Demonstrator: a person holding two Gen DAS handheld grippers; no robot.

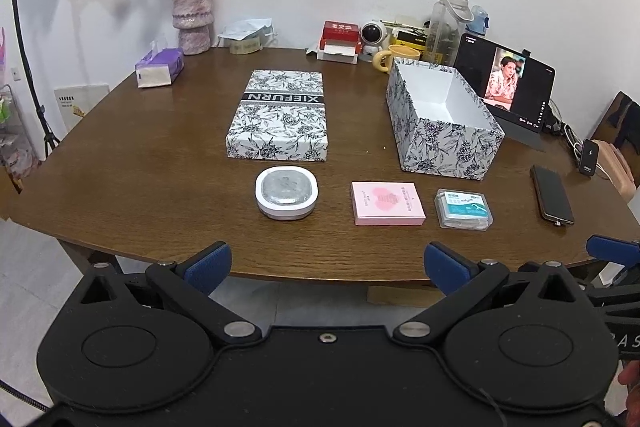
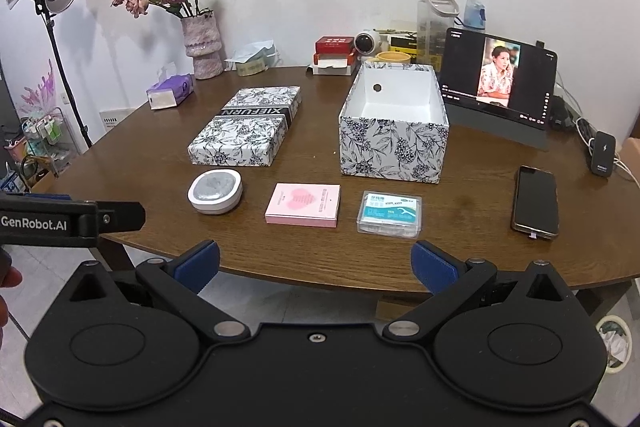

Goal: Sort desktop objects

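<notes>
Left wrist view is showing both grippers [image 1: 326,263] [image 2: 316,263] gaping empty, box [image 1: 440,115] empty, while case [image 1: 286,197], cards [image 1: 387,203], floss [image 1: 464,209] are waiting on bench [image 1: 160,187]

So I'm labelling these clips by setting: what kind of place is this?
Most likely a room in a home, not a lab or office. A wooden table against a plain wall carries a vase of dried roses, a tissue pack and a propped tablet playing a video.

Brown tabletop [image 1: 160,179]: near its front edge a white round case [image 1: 286,195], pink card box [image 1: 387,203], floss box [image 1: 464,209]; behind, lid [image 1: 278,115] and open box [image 1: 440,123]
</notes>
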